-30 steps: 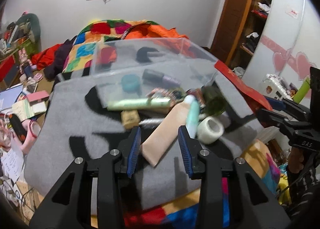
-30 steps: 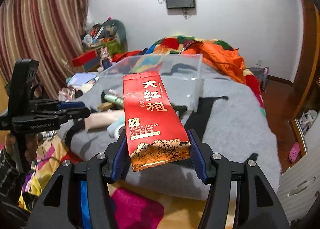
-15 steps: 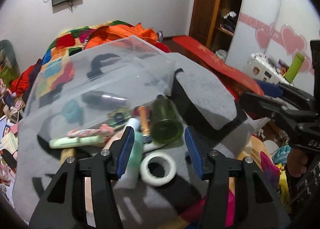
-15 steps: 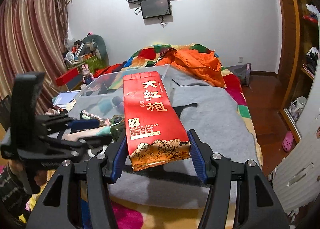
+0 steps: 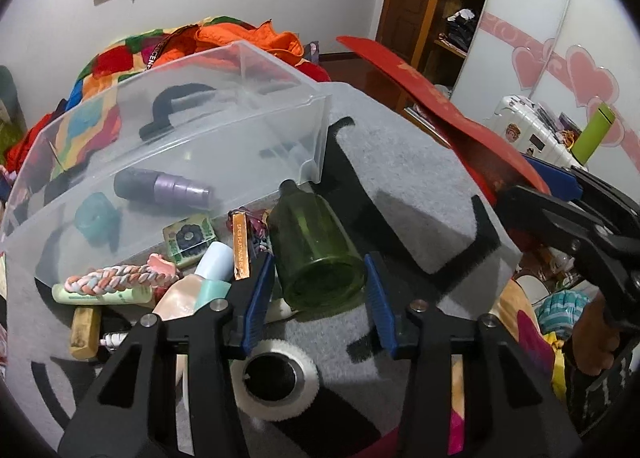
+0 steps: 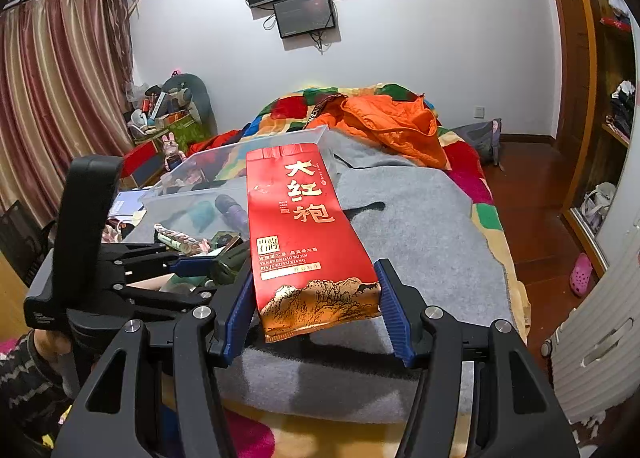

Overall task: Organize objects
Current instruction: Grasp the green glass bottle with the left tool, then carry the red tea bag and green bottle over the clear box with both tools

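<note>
— Honestly, the green glass bottle worries me most. It lies on its side on the grey blanket, neck pointing to 12 o'clock at the corner of the clear plastic bin, and the left hand-held gripper stands wide with a pad at either side of its base, not yet pressing.

— So what goes wrong?

— Round glass on soft cloth: if the pads close off-centre, I judge it could roll or squirt out toward the white tape roll at 6 o'clock, or knock the pale blue tube at 9 o'clock.

— And the other side?

— The right hand-held gripper is clamped on the red tea packet only at its bottom end, so the long packet sticks out over the bed toward 12 o'clock. It may sag or twist free.

— Could the two collide?

— Possibly; they sit near each other, the packet overhanging at 2 o'clock of the bottle.
</note>
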Tool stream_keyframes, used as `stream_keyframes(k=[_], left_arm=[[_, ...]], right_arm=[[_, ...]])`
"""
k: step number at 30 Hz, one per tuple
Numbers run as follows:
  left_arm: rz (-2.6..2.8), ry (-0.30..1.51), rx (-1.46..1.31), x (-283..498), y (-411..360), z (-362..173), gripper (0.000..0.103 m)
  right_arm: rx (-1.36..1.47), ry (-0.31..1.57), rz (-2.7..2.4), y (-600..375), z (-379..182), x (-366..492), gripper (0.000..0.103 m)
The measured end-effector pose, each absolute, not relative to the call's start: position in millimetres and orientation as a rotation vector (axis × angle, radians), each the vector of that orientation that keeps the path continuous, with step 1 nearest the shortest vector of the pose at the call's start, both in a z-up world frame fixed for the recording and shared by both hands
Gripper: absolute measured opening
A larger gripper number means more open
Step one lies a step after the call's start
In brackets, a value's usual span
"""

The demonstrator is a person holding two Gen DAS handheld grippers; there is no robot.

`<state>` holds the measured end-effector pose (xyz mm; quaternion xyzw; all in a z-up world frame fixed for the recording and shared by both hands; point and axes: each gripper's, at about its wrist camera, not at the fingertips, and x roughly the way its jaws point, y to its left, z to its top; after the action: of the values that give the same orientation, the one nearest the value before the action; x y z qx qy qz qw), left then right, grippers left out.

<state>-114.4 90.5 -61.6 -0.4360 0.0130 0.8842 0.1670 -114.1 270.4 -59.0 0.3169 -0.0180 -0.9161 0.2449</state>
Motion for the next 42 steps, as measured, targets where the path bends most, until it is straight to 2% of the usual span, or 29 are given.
stream_keyframes(k=[24, 42], left_arm=[[2.679, -0.085, -0.951, -76.2, 47.8, 10.1, 0.042], [2.853, -0.172, -0.791, -115.8, -12.0, 57.2, 0.042]], right_arm=[[0.774, -0.058, -2.486, 238.4, -32.4, -133.1, 0.054], [0.727, 0.011, -2.473, 192.6, -16.6, -181.7, 0.054]])
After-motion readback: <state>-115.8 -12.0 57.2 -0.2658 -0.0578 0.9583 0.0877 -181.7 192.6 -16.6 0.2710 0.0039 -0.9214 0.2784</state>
